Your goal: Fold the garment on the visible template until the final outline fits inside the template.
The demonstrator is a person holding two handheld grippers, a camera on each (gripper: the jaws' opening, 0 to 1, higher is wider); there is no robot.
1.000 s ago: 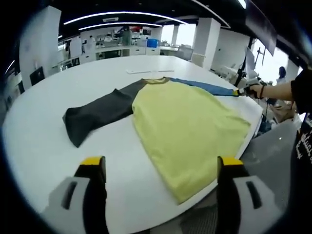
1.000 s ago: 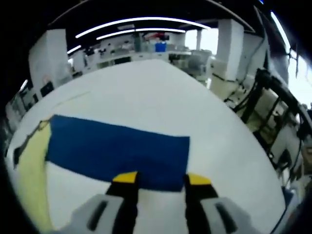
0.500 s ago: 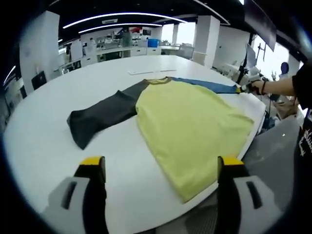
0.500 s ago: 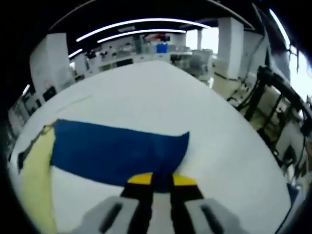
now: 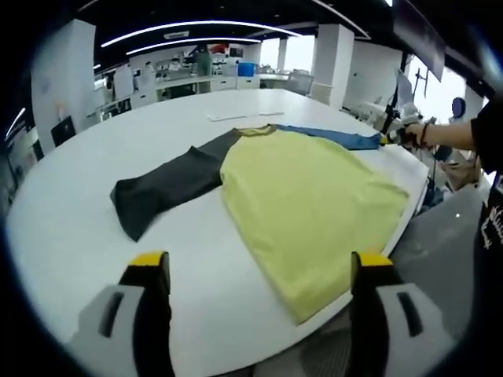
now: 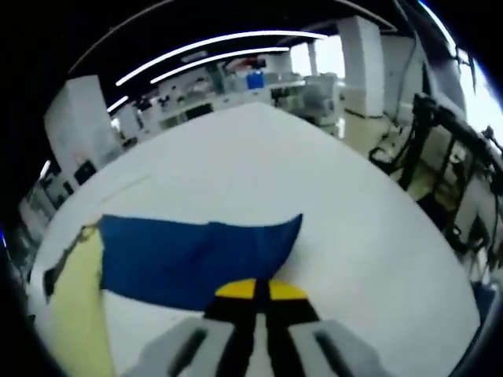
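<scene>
One claw change: right claw (image 6: 256, 289) has closed on the blue sleeve (image 6: 196, 255) cuff, cloth now rumpling, so the first fold can begin. Left claw (image 5: 261, 271) hangs wide open, empty, near the garment (image 5: 306, 196) spread on the worktop (image 5: 71, 228).

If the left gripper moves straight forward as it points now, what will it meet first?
Probably the yellow body of the garment, lying on the white table ahead of the open left gripper; bare tabletop comes before it, though depth is unclear.

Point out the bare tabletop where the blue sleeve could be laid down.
Bare table lies left of the dark sleeve, and beyond the blue sleeve toward the far edge. The yellow body crowds the near right edge.
</scene>
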